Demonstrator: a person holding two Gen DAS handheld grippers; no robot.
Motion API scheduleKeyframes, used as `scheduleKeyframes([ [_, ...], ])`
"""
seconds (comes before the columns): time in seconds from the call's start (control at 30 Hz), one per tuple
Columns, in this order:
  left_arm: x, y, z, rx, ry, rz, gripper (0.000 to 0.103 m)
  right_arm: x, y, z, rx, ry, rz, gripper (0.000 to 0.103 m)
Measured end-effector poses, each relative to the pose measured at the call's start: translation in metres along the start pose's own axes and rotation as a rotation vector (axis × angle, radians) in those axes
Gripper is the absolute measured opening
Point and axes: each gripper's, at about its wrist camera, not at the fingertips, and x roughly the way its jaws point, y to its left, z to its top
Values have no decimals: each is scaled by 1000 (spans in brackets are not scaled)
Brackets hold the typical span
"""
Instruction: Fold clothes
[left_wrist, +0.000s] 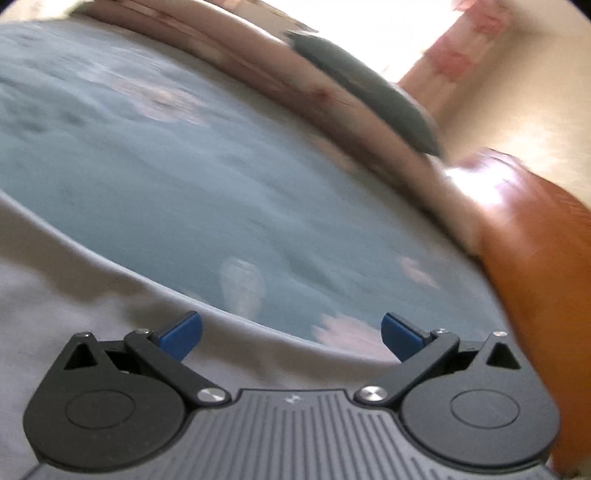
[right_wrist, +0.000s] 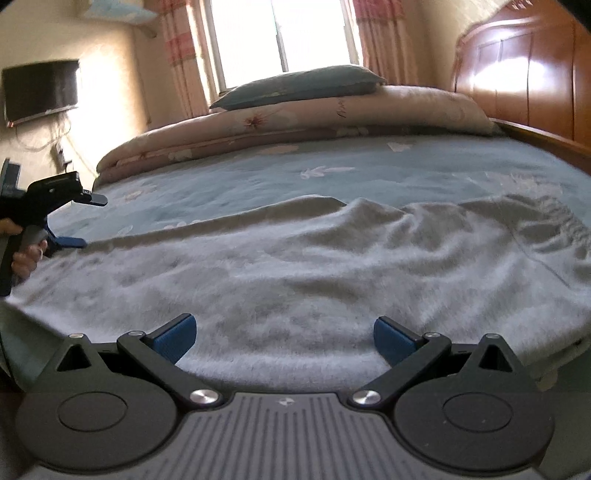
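The right tool (right_wrist: 282, 338) is hanging wide over the grey garment (right_wrist: 295, 266) lying rumpled across the bed (right_wrist: 369, 166), the left tool (left_wrist: 291, 334) also gaping empty, so bunched wrinkles are risking a crooked fold.

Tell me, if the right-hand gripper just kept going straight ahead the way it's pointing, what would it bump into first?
Most likely the grey garment spread on the bed: the right gripper sits low with its jaws open, and the cloth fills the view just ahead. Depth is hard to judge; if it cleared the cloth, the folded quilt lies beyond.
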Motion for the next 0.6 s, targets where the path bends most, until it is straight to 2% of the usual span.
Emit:
scheduleKeyframes([
  [0.1, 17, -7, -8, 29, 37, 4, 102, 1, 3, -1, -16, 1, -14, 103],
  [0.2, 16, -6, -9, 19, 4, 38, 102, 2, 8, -3, -59, 5, -34, 103],
  [0.23, 13, -4, -7, 7, -13, 71, 102, 3, 10, -4, -69, 6, -39, 103],
  [0.33, 7, 3, 0, 11, -38, 234, 102, 3, 11, -5, -86, 8, -47, 103],
  [0.43, -12, 14, 6, -15, -55, 283, 102, 5, 12, -6, -99, 8, -59, 103],
  [0.5, -28, 20, 10, 2, -71, 294, 102, 6, 15, -6, -112, 9, -72, 103],
  [0.6, -55, 32, 16, 12, -104, 367, 102, 7, 18, -8, -128, 9, -86, 103],
])
